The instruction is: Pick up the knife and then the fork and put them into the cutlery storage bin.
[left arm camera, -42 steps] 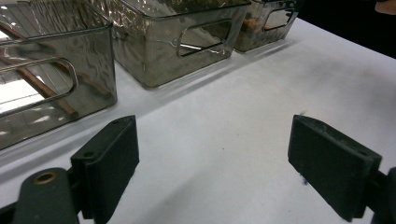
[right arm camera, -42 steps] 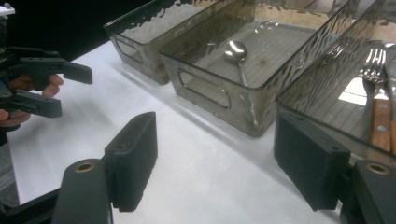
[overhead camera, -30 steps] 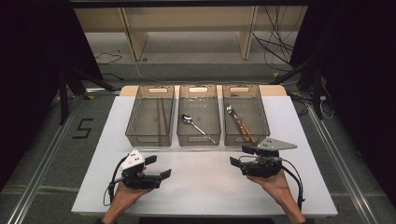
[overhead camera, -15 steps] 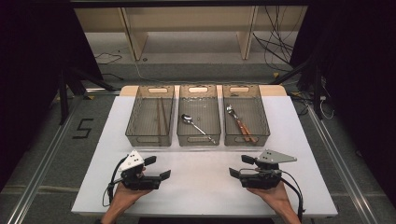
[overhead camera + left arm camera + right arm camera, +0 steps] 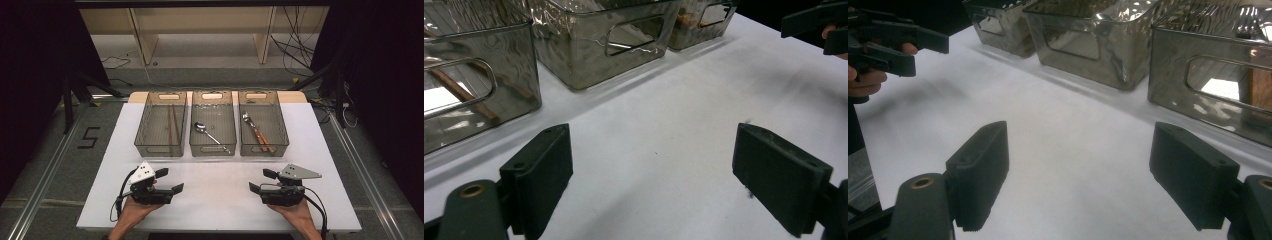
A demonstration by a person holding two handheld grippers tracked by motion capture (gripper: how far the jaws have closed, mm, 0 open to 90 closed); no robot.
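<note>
White table [image 5: 220, 200] on grey floor [image 5: 60, 165], dark surroundings, left gripper [image 5: 167, 181] wide, right gripper [image 5: 260, 181] wide.

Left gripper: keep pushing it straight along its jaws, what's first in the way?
Probably the right gripper. In the high view the left gripper points across the bare white table toward it, jaws open, nothing between. Its own view shows the bins off to the side; whether the heights match is unclear.

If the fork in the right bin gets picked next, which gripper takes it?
Right, probably. The right gripper sits open on the table just in front of the right bin holding the fork. The left gripper, also open, sits in front of the left bin and would cross over.
</note>
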